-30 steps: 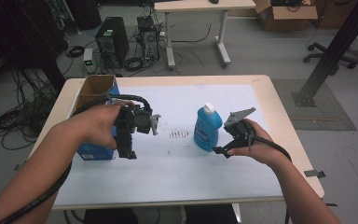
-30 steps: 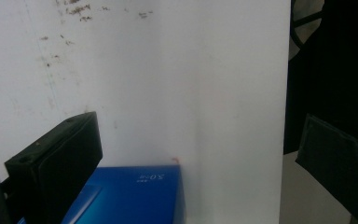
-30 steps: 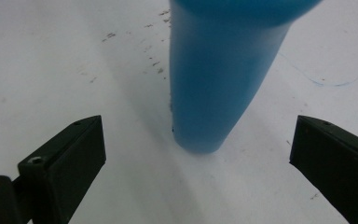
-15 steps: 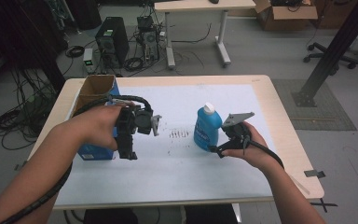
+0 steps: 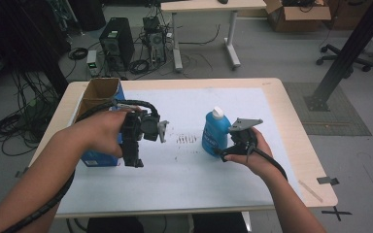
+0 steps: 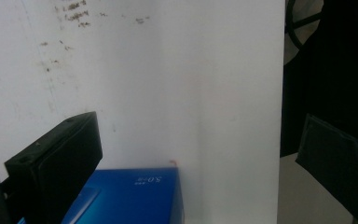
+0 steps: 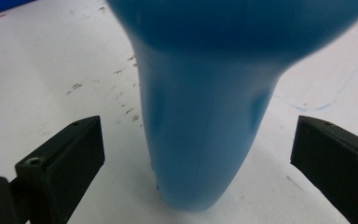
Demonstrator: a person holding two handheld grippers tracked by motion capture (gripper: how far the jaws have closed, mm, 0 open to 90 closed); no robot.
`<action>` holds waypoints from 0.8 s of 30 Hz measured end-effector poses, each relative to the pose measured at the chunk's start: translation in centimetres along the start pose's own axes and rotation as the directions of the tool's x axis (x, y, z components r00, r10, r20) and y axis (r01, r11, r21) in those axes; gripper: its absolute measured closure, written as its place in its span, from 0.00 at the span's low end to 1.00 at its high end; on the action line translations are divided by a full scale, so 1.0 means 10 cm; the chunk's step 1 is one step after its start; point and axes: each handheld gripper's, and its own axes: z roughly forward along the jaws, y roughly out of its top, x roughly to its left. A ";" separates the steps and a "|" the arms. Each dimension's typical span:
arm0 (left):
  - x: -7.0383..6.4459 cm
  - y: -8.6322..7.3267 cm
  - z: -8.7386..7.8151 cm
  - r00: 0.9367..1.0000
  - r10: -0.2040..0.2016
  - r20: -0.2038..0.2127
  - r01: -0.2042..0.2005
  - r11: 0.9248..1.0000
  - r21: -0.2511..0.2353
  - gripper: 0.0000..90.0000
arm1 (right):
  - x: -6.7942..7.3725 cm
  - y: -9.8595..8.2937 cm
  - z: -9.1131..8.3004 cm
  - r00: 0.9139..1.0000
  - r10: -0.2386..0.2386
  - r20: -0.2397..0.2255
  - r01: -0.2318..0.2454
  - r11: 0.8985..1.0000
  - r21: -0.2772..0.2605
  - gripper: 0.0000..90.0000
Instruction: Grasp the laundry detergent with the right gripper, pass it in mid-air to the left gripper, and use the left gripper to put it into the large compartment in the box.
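- Blue bottle (image 5: 215,134) with a white cap stands upright on the white surface (image 5: 189,170), between the wide-apart jaws of the right tool (image 5: 227,151).
- Left tool (image 5: 132,155), jaws apart and gripping nothing, hangs over a blue box (image 5: 99,158).

Blue bottle (image 7: 205,116) blurred, its top cut off; blue box (image 6: 126,196) cut by lower edge, print illegible

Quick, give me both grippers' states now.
Left gripper: open, holding nothing, above the blue box.
Right gripper: open, jaws either side of the blue bottle, not clamped.
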 end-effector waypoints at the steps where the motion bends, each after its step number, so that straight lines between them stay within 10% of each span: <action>1: 0.00 0.00 0.00 1.000 0.002 -0.001 -0.002 1.000 -0.003 0.00 | 0.02 0.00 0.02 1.000 0.005 0.018 -0.005 1.000 -0.019 0.02; 24: -0.02 -0.02 -0.03 1.000 0.003 -0.004 -0.003 1.000 -0.024 0.00 | 0.15 -0.16 0.28 0.984 0.098 0.149 -0.062 0.971 -0.229 0.00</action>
